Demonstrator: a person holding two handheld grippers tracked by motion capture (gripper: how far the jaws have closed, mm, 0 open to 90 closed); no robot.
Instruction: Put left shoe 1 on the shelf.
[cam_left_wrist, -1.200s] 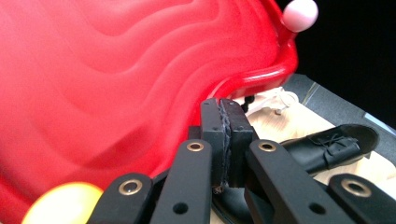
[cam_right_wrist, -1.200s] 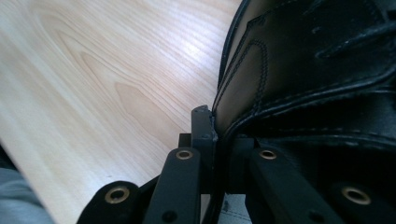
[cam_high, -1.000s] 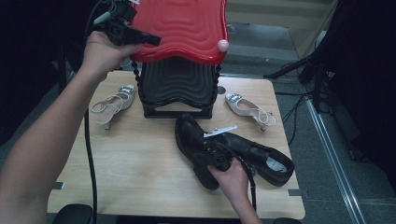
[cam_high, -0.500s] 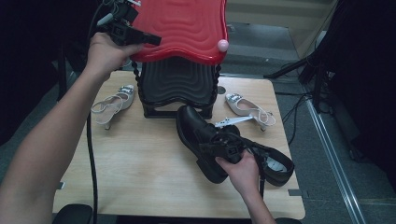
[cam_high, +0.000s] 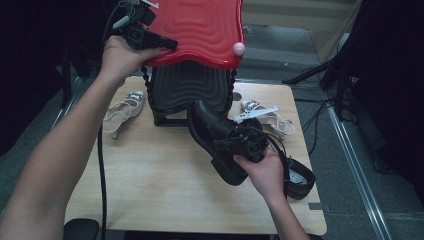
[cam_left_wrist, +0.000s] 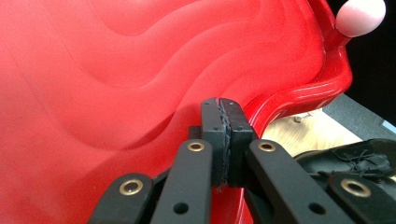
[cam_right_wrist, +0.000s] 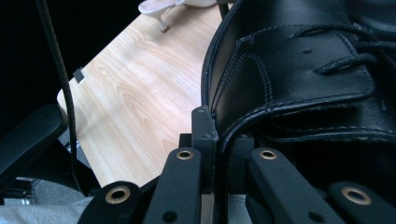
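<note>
A red wavy lid (cam_high: 200, 27) with a pink knob (cam_high: 239, 48) is tipped up over a black ribbed box (cam_high: 187, 90). My left gripper (cam_high: 170, 44) is shut on the lid's left edge; in the left gripper view the jaws (cam_left_wrist: 226, 135) pinch the red rim (cam_left_wrist: 116, 70). A black lace-up shoe (cam_high: 212, 127) hangs above the table, toe toward the box. My right gripper (cam_high: 250, 145) is shut on its collar, one jaw inside the shoe (cam_right_wrist: 299, 70) and one outside (cam_right_wrist: 219, 135).
A second black shoe (cam_high: 300, 177) lies on the wooden table (cam_high: 150, 180) under my right hand. Beige heeled sandals lie left (cam_high: 122, 110) and right (cam_high: 270, 117) of the box. A black cable (cam_high: 101, 165) hangs down beside my left forearm.
My right gripper has lifted the black shoe off the table and carried it up toward the box. The left gripper and the raised lid have stayed put.
</note>
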